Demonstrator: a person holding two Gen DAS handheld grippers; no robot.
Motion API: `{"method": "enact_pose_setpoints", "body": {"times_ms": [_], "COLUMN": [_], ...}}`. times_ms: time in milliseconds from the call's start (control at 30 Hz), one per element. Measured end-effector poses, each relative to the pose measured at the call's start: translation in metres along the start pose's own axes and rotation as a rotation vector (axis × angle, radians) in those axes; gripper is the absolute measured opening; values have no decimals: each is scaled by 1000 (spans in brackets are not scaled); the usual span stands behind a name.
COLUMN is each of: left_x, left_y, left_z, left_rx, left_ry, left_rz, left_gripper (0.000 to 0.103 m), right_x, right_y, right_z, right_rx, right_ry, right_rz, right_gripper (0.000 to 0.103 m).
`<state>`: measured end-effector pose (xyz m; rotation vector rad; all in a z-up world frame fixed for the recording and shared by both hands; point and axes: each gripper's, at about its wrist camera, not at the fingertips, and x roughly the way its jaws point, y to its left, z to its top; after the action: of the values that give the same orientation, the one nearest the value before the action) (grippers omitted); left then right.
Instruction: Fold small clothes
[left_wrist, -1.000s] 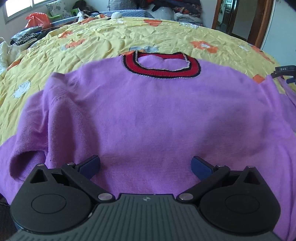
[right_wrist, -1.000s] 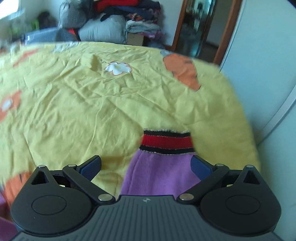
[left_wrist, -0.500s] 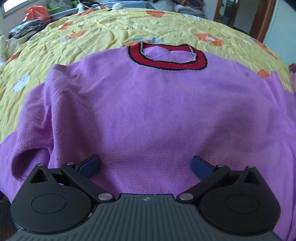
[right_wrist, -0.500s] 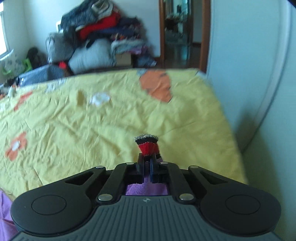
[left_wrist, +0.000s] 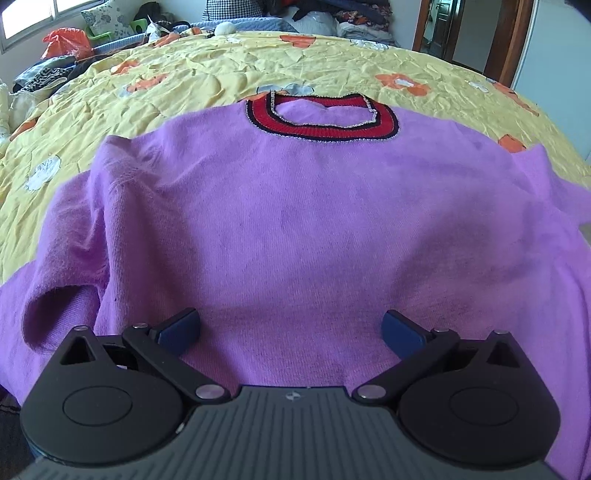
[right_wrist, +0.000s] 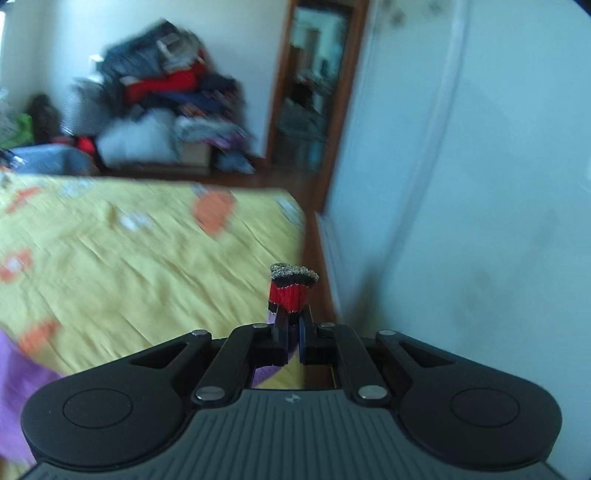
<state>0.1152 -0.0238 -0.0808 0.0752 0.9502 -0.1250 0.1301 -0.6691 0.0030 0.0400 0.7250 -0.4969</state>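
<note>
While the left gripper (left_wrist: 291, 328) hovers open over the soft, limp sweater (left_wrist: 295, 221), the right gripper (right_wrist: 291, 334) pinches the cuff (right_wrist: 291, 291), a firm handhold.

Daylit, fisheye-bent edges; left wrist view sharp, right wrist view motion-blurred.

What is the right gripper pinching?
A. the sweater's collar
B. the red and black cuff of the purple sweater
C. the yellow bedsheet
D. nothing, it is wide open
B: in the right wrist view the right gripper is shut on the cuff, whose red and black stripes stick up above the closed fingertips, with a bit of purple sleeve below them.
</note>
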Motion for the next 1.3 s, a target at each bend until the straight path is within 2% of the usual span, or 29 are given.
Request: {"method": "enact_pose_setpoints", "body": {"times_ms": [100,200,267,333,500,633,733,800,900,1000,1067,1200,1300], "left_x": [0,-4,-8,-11,-20,-32,-43,-51,-60,-68,-70,-73,-79], "left_y": [0,3,6,9,21,35,50,61,80,99,109,130,143], "left_z": [2,2,-1,-4,-7,-9,-12,-15,-18,-25,-28,-28,-25], "left_rx": [-1,13,20,26,9,-13,-21,-19,-18,-22,-30,-75,-111], "left_ry": [23,59,64,62,46,38,28,18,11,0,-2,4,-9], "left_rz": [-3,-30,-49,-66,-80,-71,-68,-29,15,27,55,104,111], "left_gripper": [103,103,103,103,103,103,103,103,103,103,103,103,103], "right_x": [30,41,24,1,-44,-58,-63,-62,-62,-59,-63,-88,-99], "right_y": [-20,-31,-27,-7,88,179,255,301,362,417,439,475,496], "right_z": [-40,-73,-83,-77,-39,-18,-21,-28,-46,-67,-83,-100,-103], "right_rx": [83,183,231,217,123,75,22,7,-32,-65,-65,-76,-89], "right_ry": [86,113,45,-31,-178,-206,-191,-151,-95,-34,9,33,38], "right_rz": [-44,-45,23,77,265,443,569,644,729,790,834,912,953], "right_gripper": [5,5,5,5,5,5,5,5,5,5,5,5,5]}}
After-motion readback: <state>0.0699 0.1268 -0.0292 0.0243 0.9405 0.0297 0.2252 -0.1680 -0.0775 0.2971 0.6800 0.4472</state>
